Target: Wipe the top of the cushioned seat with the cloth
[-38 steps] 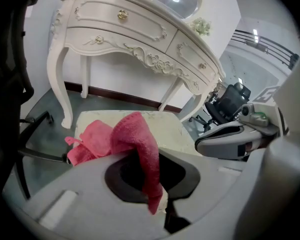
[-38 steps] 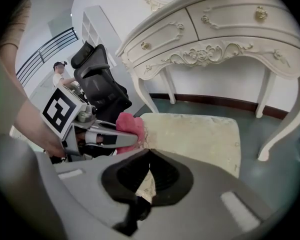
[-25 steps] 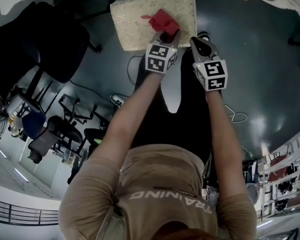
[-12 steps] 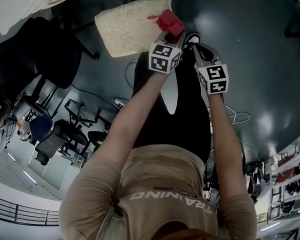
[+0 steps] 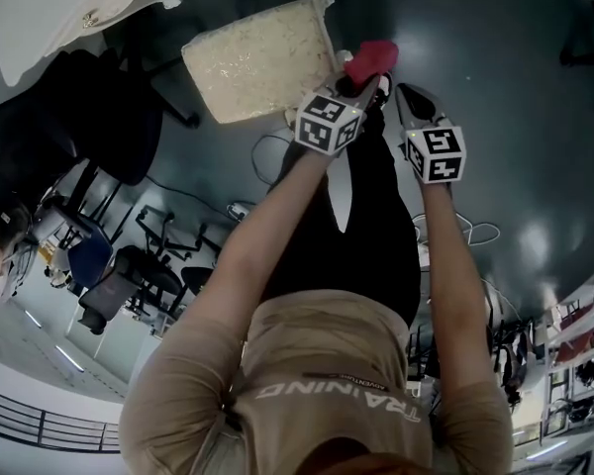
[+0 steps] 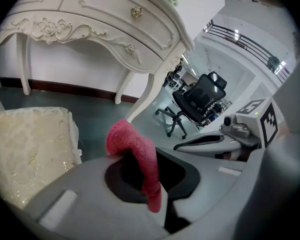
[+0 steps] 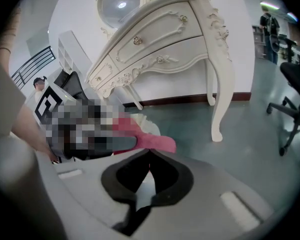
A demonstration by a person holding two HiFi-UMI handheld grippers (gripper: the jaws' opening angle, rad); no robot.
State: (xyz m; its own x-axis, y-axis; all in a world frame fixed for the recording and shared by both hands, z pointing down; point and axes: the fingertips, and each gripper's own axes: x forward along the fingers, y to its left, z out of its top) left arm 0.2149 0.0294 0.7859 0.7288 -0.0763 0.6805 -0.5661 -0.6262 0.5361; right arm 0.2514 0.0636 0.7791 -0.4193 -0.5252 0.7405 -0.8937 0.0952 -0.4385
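The cushioned seat [image 5: 262, 55] is a cream, patterned square pad at the top of the head view; it also shows at the left of the left gripper view [image 6: 30, 144]. My left gripper [image 5: 359, 84] is shut on the red cloth [image 5: 372, 57], which hangs just off the seat's right edge, over the dark floor. In the left gripper view the cloth [image 6: 134, 146] droops out of the jaws. My right gripper [image 5: 414, 99] is held beside the left one, to its right, jaws shut with nothing between them [image 7: 149, 153]. The cloth [image 7: 152, 141] lies just beyond it.
A white carved dressing table [image 6: 100, 24] stands behind the seat, its curved legs [image 7: 220, 84] close by. A black office chair [image 6: 197, 101] stands further off and another dark chair [image 5: 99, 107] lies left of the seat. Cables [image 5: 465, 231] trail on the floor.
The left gripper has carried the red cloth rightwards across the seat top and off its right edge. The right gripper has stayed alongside it.
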